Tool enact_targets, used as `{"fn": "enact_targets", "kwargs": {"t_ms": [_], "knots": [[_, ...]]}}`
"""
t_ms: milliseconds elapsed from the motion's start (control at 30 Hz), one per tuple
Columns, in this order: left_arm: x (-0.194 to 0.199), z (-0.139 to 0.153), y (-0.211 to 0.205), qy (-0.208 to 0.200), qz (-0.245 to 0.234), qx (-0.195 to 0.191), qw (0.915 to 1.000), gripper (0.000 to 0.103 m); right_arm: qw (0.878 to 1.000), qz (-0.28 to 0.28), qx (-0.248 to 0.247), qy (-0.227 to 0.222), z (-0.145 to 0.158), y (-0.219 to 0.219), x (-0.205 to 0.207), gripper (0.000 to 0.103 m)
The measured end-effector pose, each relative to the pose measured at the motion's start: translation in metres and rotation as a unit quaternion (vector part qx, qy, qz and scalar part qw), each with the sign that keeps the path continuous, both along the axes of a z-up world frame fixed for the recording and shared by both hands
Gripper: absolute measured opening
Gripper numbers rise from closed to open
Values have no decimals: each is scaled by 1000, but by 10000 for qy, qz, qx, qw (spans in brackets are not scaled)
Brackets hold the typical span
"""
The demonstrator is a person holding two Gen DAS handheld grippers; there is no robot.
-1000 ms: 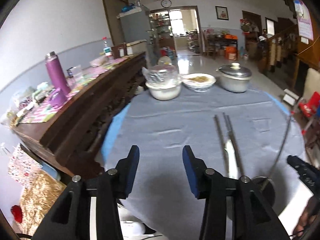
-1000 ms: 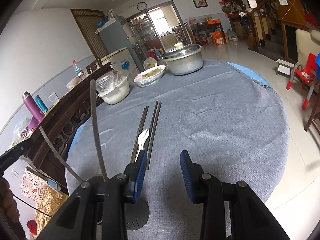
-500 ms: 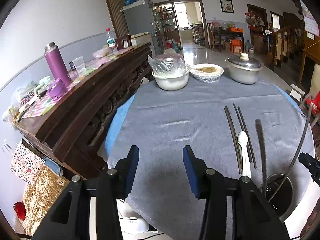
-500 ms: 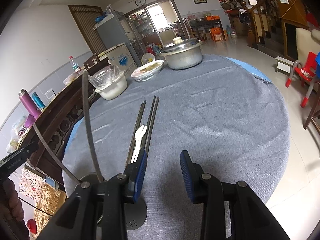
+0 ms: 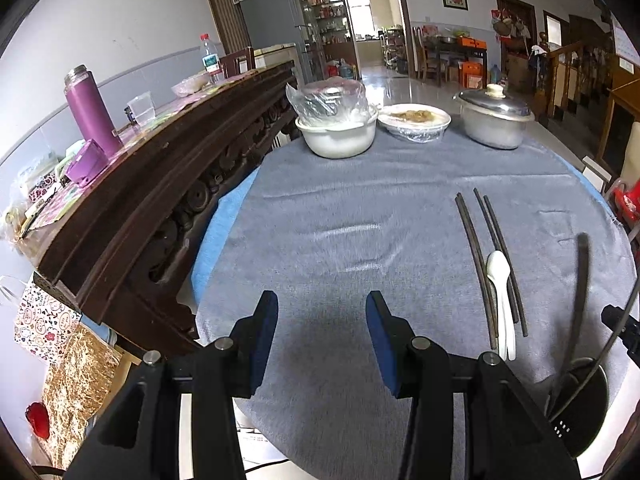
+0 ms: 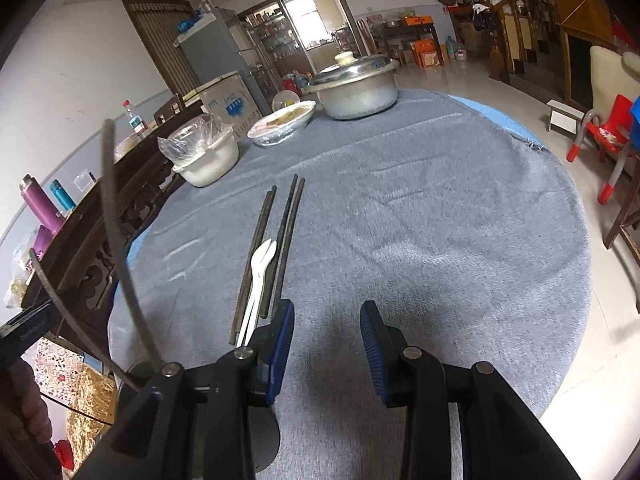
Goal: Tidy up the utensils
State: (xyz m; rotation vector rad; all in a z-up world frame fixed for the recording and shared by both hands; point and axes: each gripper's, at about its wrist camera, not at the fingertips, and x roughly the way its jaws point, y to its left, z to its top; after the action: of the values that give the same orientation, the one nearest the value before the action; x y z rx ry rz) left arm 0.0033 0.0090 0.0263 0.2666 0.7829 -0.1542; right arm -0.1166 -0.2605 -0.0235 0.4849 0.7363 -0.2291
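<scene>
Since half a second ago our left wrist view has pulled back and tilted, so the chopsticks (image 5: 490, 256) and white spoons (image 5: 502, 300) now sit higher at our 2 o'clock, fully in view.

Nearest to us, our left gripper (image 5: 322, 336) hangs over bare grey tablecloth (image 5: 340, 216) with its blue pads spread apart and nothing between them. Our right gripper (image 6: 326, 344) is likewise spread wide and empty, its left pad just beside the near ends of the chopsticks (image 6: 276, 240) and the white spoons (image 6: 258, 268), which lie among them at 11 o'clock in the right wrist view. We cannot tell whether that pad touches them.

At 4 o'clock in the left view stands a dark round utensil holder (image 5: 580, 396) with two thin dark sticks (image 5: 580, 292) leaning out of it; in the right view it sits at 8 o'clock, largely hidden behind the gripper body.

Farther off, at 12 o'clock in the left view, we see a white bowl under a plastic bag (image 5: 338, 124), a wrapped dish of food (image 5: 414, 120) and a lidded metal pot (image 5: 494, 118). A dark wooden sideboard (image 5: 168, 168) at 10 o'clock carries a purple flask (image 5: 88, 108).
</scene>
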Motion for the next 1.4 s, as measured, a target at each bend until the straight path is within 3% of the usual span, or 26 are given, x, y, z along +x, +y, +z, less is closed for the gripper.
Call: {"fn": "enact_targets", "kwargs": {"t_ms": [367,933,1067,1233,1400], "knots": [[27,-15,-13,211,-43,128,9997,46,9998,6,54,173,-8,-14,30,37],[67,-35,-38,396,-193,293,9986,46,9979,135,567,294,-21,-44,86,37],[83,-39,-46,546,-358,63,9978,46,9960,268,802,283,-28,-52,106,37],[113,-51,-64,879,-707,-532,9922,46,9920,412,1187,125,-36,-65,141,37],[138,-68,-90,1221,-928,-799,9849,46,9919,508,1149,187,-40,-67,184,37]]}}
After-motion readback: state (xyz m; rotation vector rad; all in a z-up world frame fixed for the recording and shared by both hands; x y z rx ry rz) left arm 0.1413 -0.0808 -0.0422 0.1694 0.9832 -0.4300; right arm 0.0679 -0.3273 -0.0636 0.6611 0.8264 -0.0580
